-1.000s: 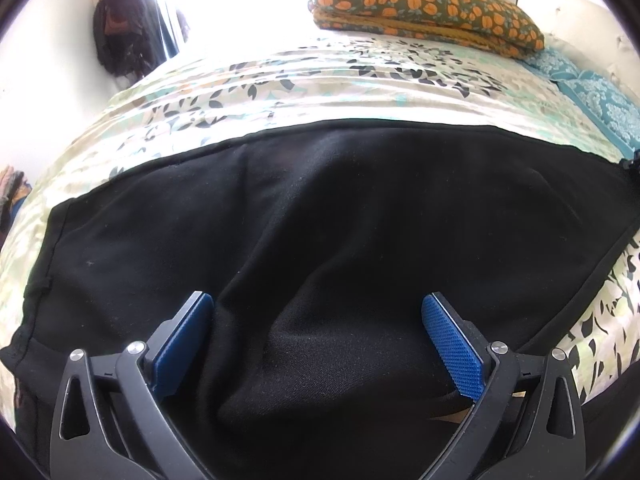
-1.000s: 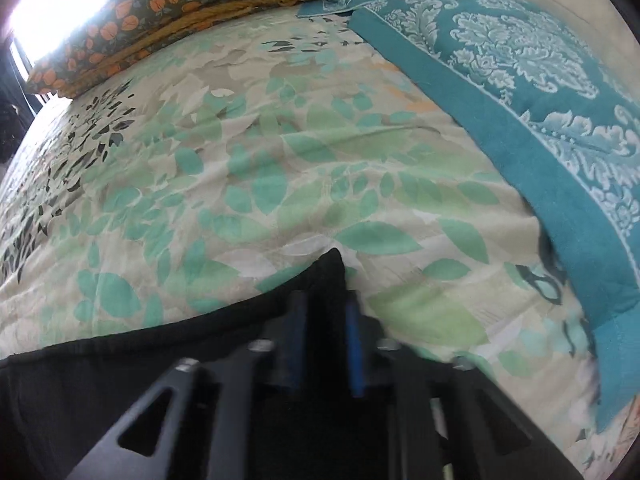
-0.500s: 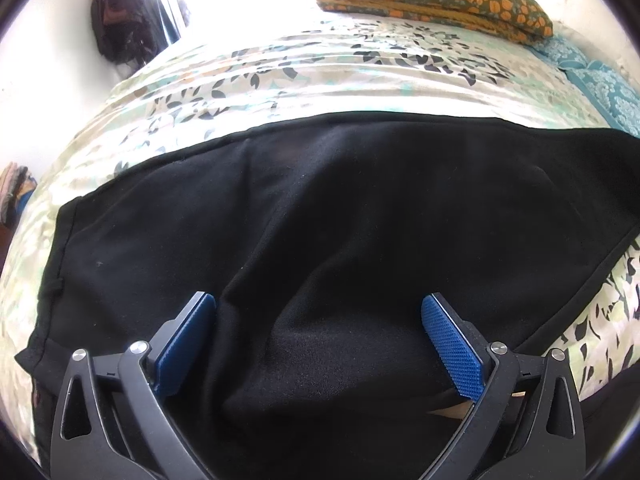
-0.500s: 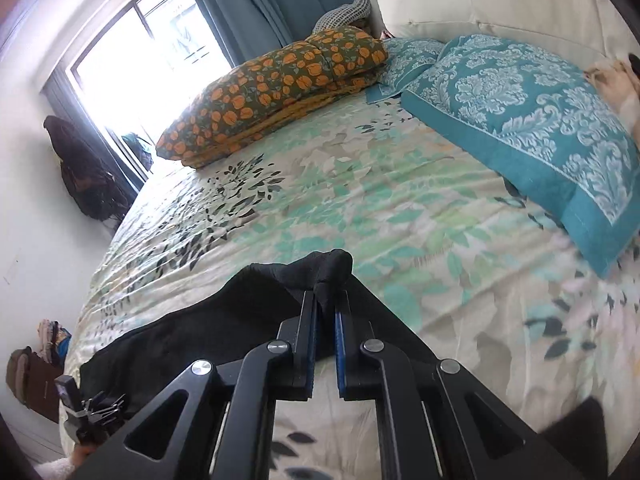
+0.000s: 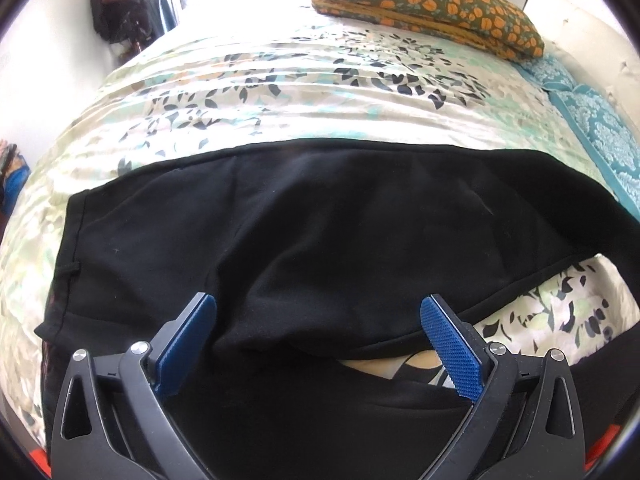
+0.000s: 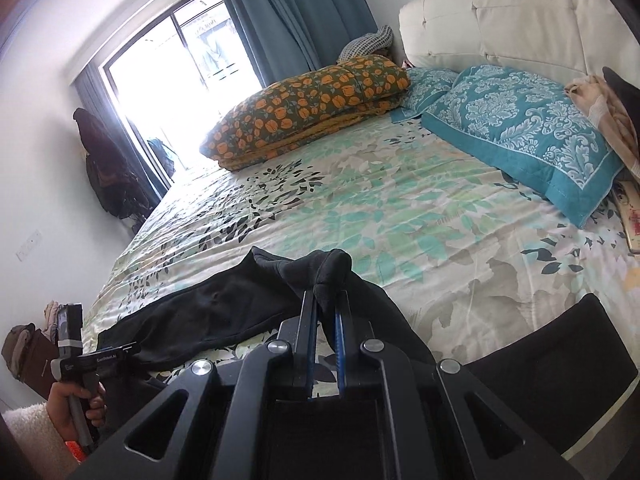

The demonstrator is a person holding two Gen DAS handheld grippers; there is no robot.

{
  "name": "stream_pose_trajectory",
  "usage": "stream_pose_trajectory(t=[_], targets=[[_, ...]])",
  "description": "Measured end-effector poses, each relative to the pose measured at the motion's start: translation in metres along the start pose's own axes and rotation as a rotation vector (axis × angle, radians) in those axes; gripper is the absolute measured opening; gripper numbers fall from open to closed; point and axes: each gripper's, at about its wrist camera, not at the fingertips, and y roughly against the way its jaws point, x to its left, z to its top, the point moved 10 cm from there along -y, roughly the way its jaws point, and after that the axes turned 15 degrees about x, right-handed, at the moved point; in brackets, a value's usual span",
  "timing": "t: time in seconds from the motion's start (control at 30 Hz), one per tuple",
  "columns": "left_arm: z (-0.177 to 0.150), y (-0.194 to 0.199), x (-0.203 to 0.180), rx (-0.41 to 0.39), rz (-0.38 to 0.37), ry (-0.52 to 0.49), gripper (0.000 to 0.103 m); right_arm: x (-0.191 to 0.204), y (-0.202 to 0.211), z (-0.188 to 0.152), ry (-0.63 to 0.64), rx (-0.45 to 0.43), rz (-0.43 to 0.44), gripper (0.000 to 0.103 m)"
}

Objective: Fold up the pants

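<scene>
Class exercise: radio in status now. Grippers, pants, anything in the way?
Right gripper shut on black pants. Left gripper open above them. Bedspread ahead unobstructed.

Daylight pours in from the window (image 6: 160, 92) ahead of me and blows it out to pure white in both my views, washing the far edge of the bed (image 5: 280, 80). The black pants (image 5: 320, 220) swallow detail, showing folds only faintly. Both pictures are sharp, unblurred. Fisheye bending curves the bed, and dark vignette rims the corners.
</scene>
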Motion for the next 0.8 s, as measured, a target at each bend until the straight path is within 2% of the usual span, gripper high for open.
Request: stream_pose_trajectory(t=[0.2, 0.57, 0.8], targets=[[0.010, -0.001, -0.020, 0.017, -0.045, 0.033, 0.102, -0.008, -0.007, -0.012, -0.002, 0.014, -0.002, 0.008], [0.003, -0.005, -0.039, 0.038, -0.031, -0.007, 0.102, -0.007, -0.004, -0.022, 0.024, 0.014, -0.011, 0.008], [0.006, -0.004, -0.038, 0.038, -0.039, 0.020, 0.102, 0.001, -0.002, -0.023, 0.048, 0.008, -0.007, 0.008]])
